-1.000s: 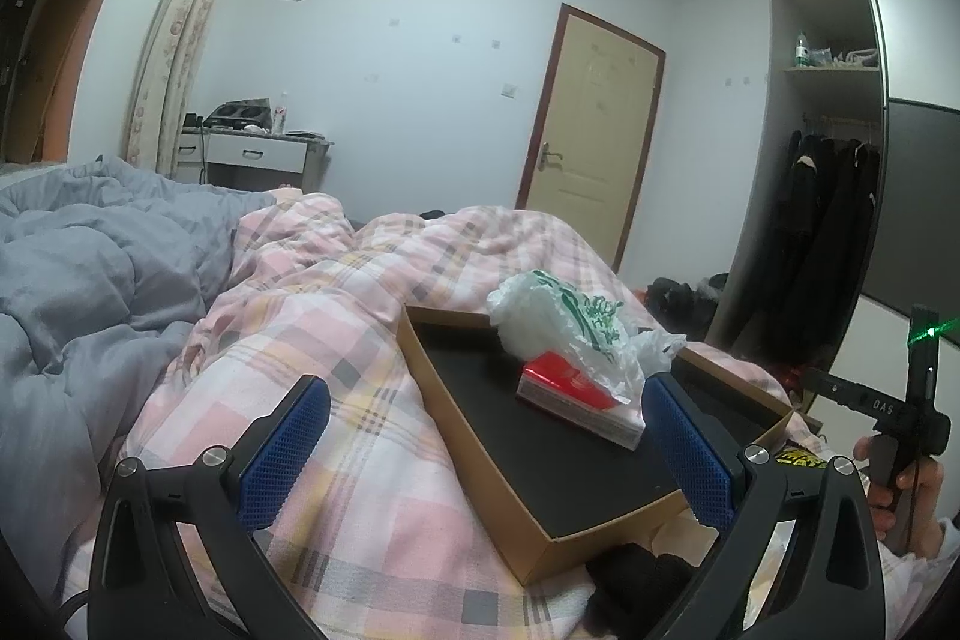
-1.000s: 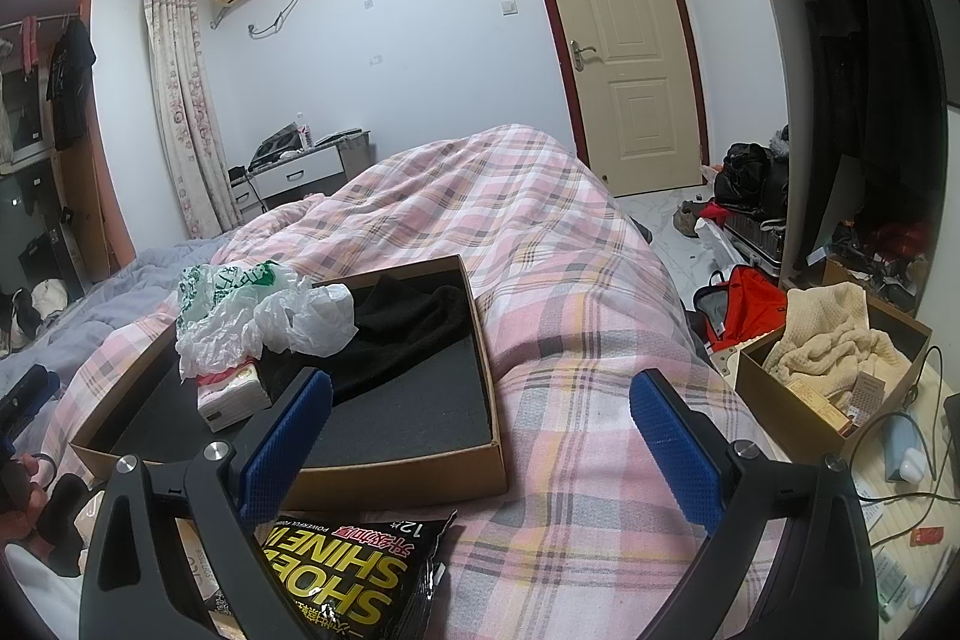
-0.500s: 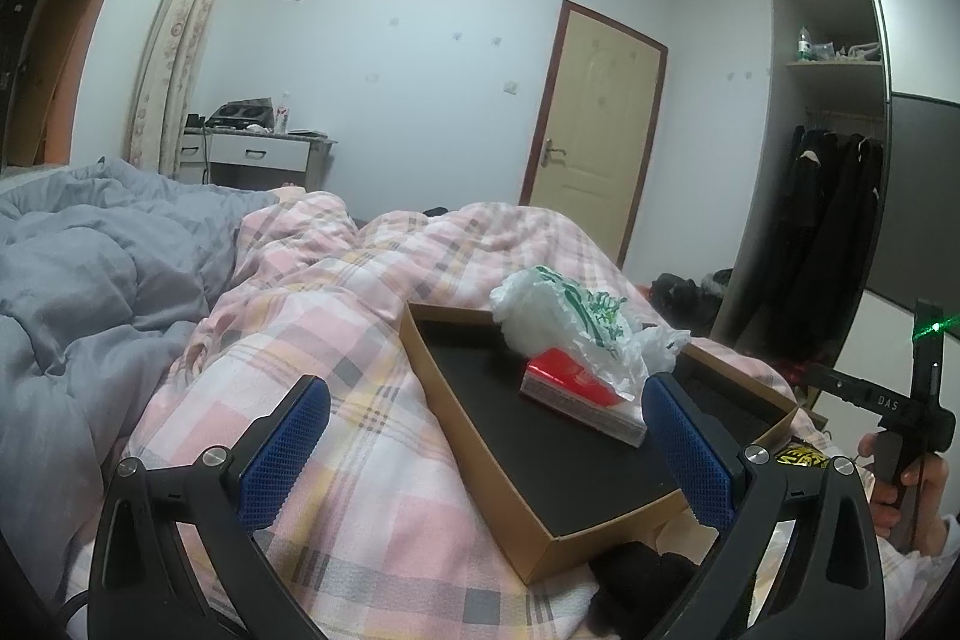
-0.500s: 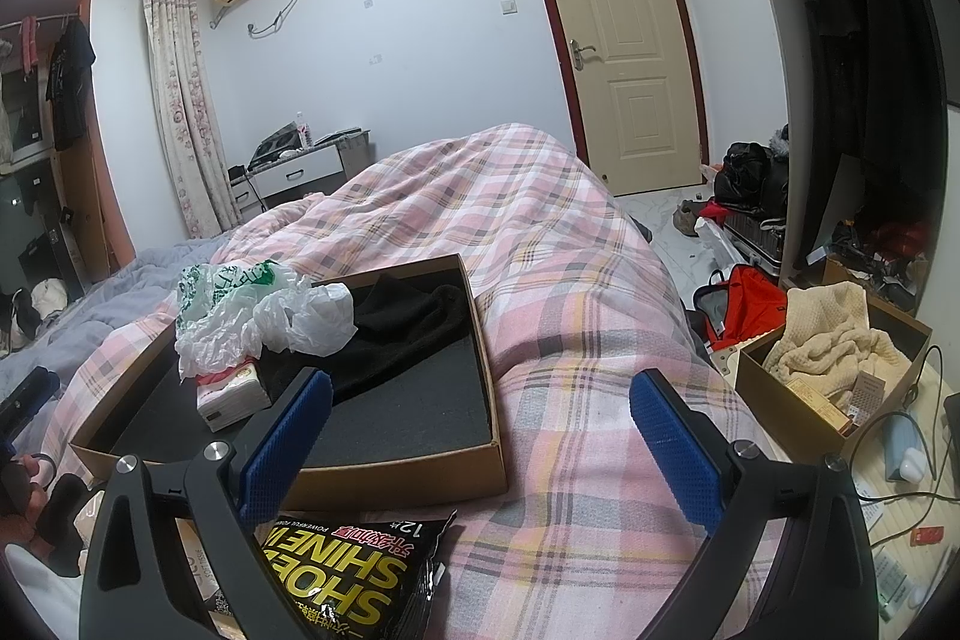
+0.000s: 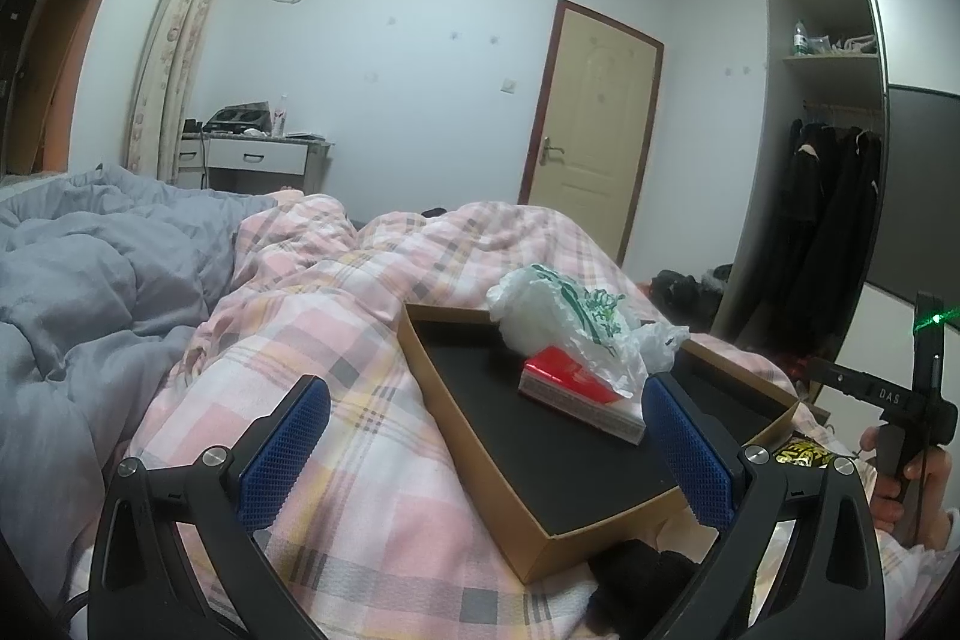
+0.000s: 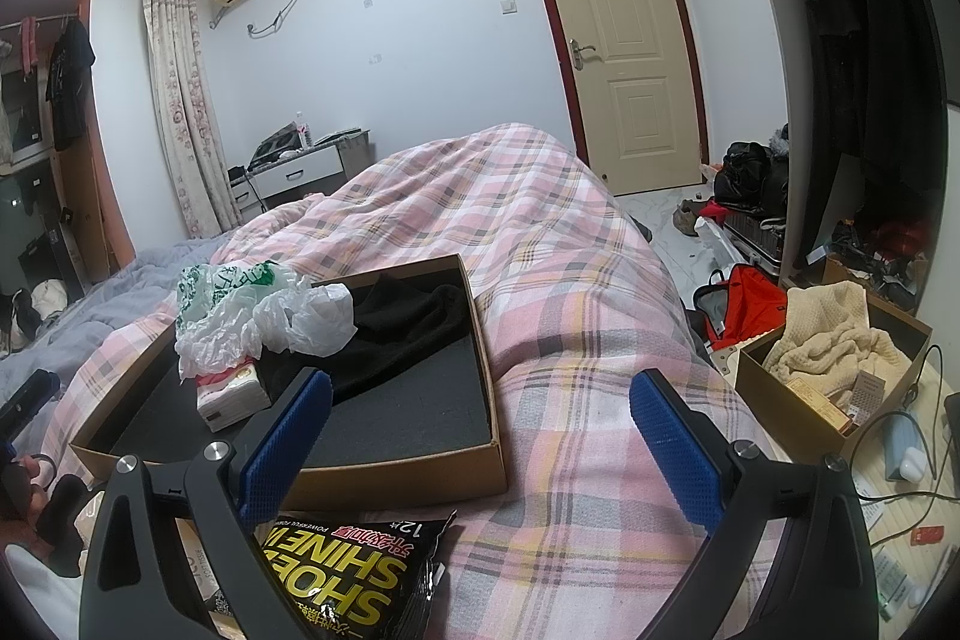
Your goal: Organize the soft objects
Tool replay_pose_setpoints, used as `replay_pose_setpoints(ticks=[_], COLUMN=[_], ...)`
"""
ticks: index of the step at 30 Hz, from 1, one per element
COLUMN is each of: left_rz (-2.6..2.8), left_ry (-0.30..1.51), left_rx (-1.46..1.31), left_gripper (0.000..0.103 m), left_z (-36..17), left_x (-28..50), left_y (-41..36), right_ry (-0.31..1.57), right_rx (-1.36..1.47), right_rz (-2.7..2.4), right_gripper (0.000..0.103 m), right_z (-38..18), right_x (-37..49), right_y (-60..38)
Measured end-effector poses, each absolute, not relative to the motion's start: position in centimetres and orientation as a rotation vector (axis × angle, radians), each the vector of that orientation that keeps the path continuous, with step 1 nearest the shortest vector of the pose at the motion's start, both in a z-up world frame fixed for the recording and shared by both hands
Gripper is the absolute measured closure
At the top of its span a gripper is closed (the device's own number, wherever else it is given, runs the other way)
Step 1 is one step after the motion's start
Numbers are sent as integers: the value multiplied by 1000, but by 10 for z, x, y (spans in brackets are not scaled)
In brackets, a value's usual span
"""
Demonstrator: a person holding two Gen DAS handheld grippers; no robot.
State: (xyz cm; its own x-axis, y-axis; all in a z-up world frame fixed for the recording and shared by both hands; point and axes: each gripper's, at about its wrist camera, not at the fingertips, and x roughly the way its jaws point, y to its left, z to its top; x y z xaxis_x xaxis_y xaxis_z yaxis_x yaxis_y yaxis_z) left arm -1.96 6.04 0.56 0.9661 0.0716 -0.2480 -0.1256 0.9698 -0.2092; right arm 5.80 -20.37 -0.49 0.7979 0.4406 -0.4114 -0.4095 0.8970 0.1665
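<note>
Here, a brown cardboard box (image 6: 420, 469) sits on a bed with a pink checked blanket (image 6: 540, 250). The box has a dark, flat bottom. Inside it, at the far left side in the right wrist view, lies a crumpled white and green plastic bag (image 6: 240, 307). The bag rests on top of a red and white tissue pack (image 6: 231, 397). Right beside them, a black soft cloth (image 6: 408, 322) is bunched up in the far part of the box and touches its far wall.

The left gripper (image 5: 486, 451) hangs over the blanket and the near corner of the box. Its blue fingers (image 5: 282, 451) are spread wide apart and hold nothing. Just below that corner, another black soft thing (image 5: 642, 574) lies on the bed, outside the box.

The right gripper (image 6: 477, 445) is also spread wide, with nothing between its blue fingers (image 6: 675, 451). It hangs over the near edge of the box. Under it, on the bed, lies a black and yellow packet (image 6: 354, 574) with big letters, just in front of the box.

A grey blanket (image 5: 90, 292) lies on the far left of the bed. On the floor to the right stands a second box (image 6: 798, 400) with a cream towel (image 6: 834, 334) in it. A yellowish door (image 6: 624, 39) is shut in the back wall.
</note>
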Motion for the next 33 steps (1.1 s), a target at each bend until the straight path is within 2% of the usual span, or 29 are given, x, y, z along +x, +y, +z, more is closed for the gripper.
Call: replay_pose_setpoints(ticks=[33], left_rz=[93], left_ry=[244], left_rx=[-216], left_gripper=[0], left_z=[7], left_x=[-21], left_y=[59], right_ry=[460], right_rx=[69], right_rz=[456], right_gripper=[4], right_z=[-5], right_x=[58], right_y=[-205])
